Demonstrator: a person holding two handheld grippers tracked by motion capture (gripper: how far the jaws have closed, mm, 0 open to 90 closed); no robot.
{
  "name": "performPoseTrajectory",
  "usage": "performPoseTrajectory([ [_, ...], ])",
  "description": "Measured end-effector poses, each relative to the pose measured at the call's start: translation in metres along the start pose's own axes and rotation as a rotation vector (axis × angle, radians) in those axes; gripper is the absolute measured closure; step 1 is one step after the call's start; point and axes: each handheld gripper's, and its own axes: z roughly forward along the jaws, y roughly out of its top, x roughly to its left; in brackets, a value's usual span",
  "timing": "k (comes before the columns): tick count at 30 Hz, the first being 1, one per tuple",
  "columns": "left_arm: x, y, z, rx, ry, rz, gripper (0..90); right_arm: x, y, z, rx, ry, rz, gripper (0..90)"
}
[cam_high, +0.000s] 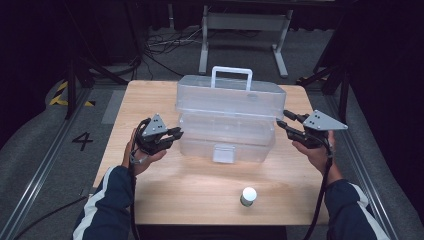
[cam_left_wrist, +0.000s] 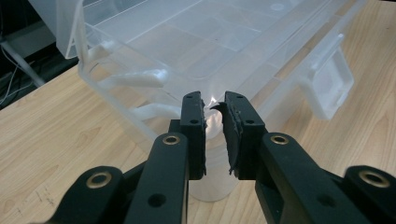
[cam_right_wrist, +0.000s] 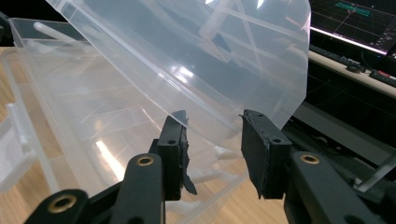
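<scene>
While the right claw (cam_right_wrist: 212, 140) gapes around the raised lid (cam_right_wrist: 196, 60), the left claw (cam_left_wrist: 215, 122) nearly pinches the box's (cam_left_wrist: 196, 51) corner.

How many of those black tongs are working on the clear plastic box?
2. The left tongs sit at the box's left end, the right tongs at its right end by the raised lid.

A wooden worktop (cam_high: 165, 200) stands on grey floor (cam_high: 45, 145) in a dark room; a metal frame (cam_high: 245, 30) stands behind.
</scene>
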Motion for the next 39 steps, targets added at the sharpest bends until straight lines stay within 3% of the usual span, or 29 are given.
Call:
performPoseTrajectory([
  [7, -0.003, -0.003, 0.006, 0.028, -0.007, 0.016, 75.4, 0.001, 0.005, 0.0, -0.024, -0.04, -0.004, 63.6],
  [18, -0.005, -0.003, 0.013, 0.035, -0.057, 0.028, 68.2, -0.002, 0.013, 0.004, -0.058, -0.092, 0.013, 67.7],
  [19, -0.005, -0.003, 0.013, 0.042, -0.055, 0.033, 67.6, -0.002, 0.016, 0.004, -0.058, -0.111, -0.016, 69.4],
  [24, -0.007, -0.003, 0.018, 0.05, -0.065, 0.034, 66.7, -0.003, 0.02, 0.006, -0.064, -0.134, -0.014, 70.3],
  [34, -0.006, -0.001, 0.026, 0.064, -0.092, 0.045, 64.8, -0.01, 0.03, 0.012, -0.069, -0.165, 0.014, 71.9],
  [38, -0.005, 0.001, 0.031, 0.079, -0.122, 0.05, 63.9, -0.013, 0.034, 0.015, -0.075, -0.177, 0.029, 72.7],
  [39, -0.006, 0.003, 0.034, 0.097, -0.129, 0.078, 63.4, -0.014, 0.035, 0.015, -0.072, -0.181, 0.033, 72.7],
])
